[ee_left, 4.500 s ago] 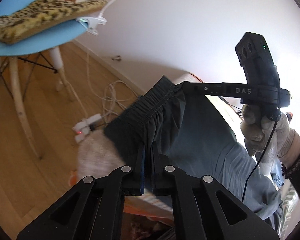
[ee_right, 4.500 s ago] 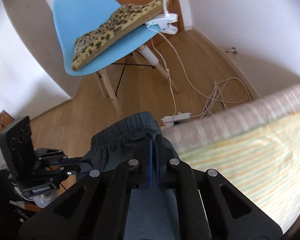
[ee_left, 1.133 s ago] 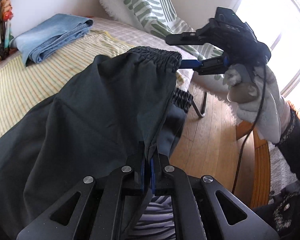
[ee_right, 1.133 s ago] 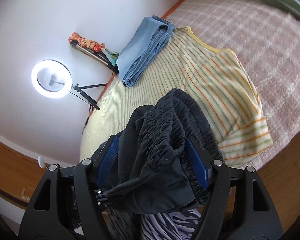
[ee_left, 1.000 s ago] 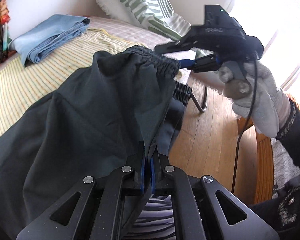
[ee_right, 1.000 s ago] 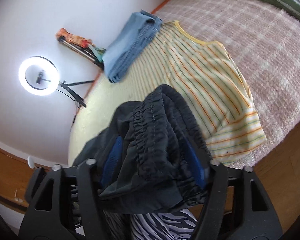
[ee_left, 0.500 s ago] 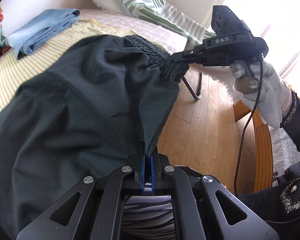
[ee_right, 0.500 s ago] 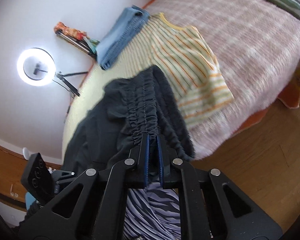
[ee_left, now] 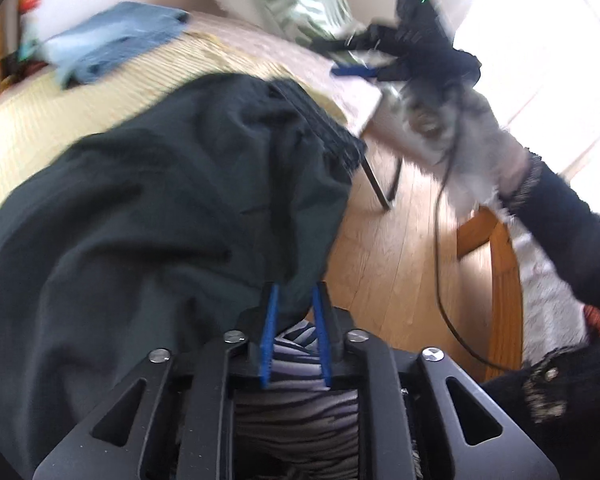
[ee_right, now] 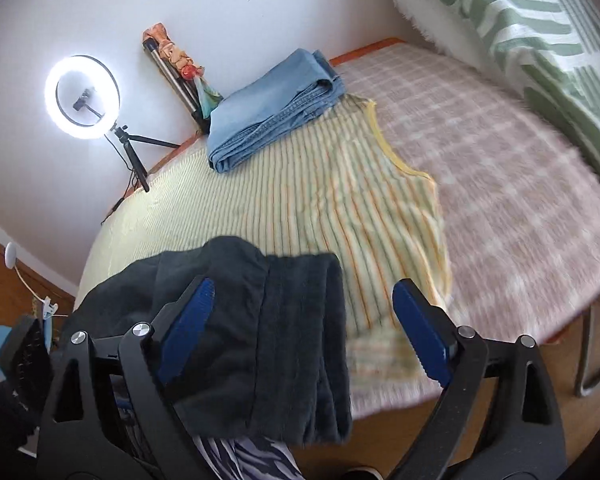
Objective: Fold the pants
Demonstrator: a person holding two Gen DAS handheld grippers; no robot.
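The dark grey-green pants lie crumpled on the bed's near edge, elastic waistband toward the floor side. My left gripper is open, its blue pads a little apart, with a pant edge hanging just between them. My right gripper is wide open above the waistband, which drapes over the bed edge between its fingers without being clamped. In the left wrist view the right gripper is lifted clear of the pants, blurred.
The bed has a yellow striped sheet and a pink checked blanket. Folded blue jeans lie at the far side. A green striped pillow is at the right. A ring light stands by the wall. Wooden floor lies beside the bed.
Both grippers have opened and let go of the pants. The waistband has dropped onto the bed edge. The right gripper has pulled up and away.
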